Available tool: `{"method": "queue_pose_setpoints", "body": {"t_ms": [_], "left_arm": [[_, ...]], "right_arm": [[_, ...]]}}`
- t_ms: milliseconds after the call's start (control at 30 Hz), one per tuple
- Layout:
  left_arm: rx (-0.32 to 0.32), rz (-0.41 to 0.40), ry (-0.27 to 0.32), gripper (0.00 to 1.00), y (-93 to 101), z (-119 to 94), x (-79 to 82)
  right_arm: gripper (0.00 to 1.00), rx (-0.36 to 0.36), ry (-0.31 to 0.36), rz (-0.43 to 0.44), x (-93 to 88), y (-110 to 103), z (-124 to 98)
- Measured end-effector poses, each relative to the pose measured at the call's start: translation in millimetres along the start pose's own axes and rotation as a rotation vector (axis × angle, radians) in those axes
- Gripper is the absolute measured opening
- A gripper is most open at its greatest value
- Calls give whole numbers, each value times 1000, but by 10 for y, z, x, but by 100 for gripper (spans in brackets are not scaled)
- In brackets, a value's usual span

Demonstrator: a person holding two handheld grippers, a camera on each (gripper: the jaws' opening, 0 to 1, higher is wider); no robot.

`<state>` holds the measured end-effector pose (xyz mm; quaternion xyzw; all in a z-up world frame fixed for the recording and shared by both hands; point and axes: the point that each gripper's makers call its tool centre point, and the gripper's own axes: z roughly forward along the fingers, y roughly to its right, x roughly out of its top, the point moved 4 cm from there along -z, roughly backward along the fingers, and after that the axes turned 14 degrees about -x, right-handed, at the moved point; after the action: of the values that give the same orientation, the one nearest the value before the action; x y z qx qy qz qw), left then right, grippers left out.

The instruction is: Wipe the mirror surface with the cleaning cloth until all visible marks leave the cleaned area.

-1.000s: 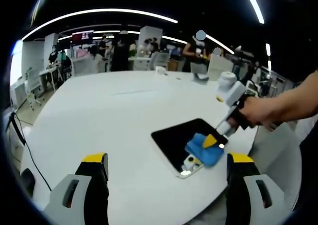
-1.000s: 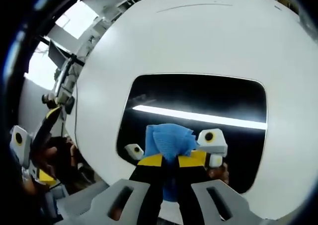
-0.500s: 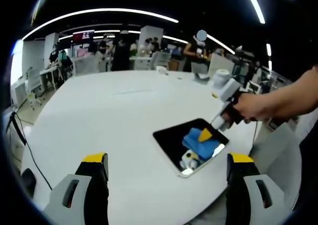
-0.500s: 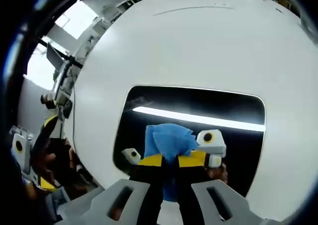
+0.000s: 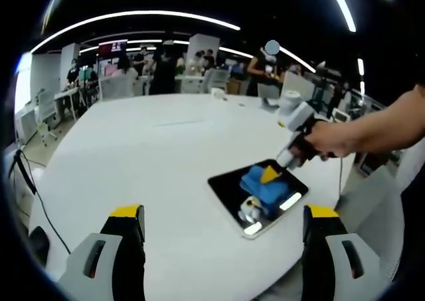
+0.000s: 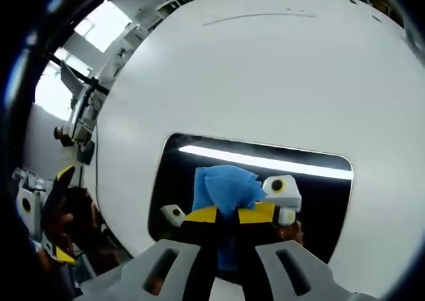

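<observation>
Left tongs point(image 5: 216, 224): nearest, spread wide and empty, hanging above the white worktop point(image 5: 133, 155) short of the mirror.
Right tongs point(image 6: 227, 214): pinched tight on the blue cleaning cloth point(image 6: 224, 187), pressing it on the glass.
Mirror point(image 6: 319, 195): dark rectangle lying flat near the worktop's edge; cloth sits on its near half.
Risk: mirror lies loose near the edge with nothing bracing it, so a hard stroke could slide it off; reflections of ceiling lights may hide remaining marks.
Obstructions: none on the worktop around the mirror.
Beyond: small objects at the far rim, then desks, chairs and people in the hall.
</observation>
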<state>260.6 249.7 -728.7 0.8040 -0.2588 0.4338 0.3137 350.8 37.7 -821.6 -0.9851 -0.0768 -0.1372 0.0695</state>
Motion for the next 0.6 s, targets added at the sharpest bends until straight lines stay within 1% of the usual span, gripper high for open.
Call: {"method": "queue_pose_setpoints", "body": {"t_ms": [200, 600], "left_arm": [[5, -8, -3, 100, -28, 7, -18], [17, -12, 5, 100, -72, 13, 26]], "right_arm": [[4, -3, -1, -8, 108, 10, 44], [4, -10, 4, -21, 335, 52, 113]]}}
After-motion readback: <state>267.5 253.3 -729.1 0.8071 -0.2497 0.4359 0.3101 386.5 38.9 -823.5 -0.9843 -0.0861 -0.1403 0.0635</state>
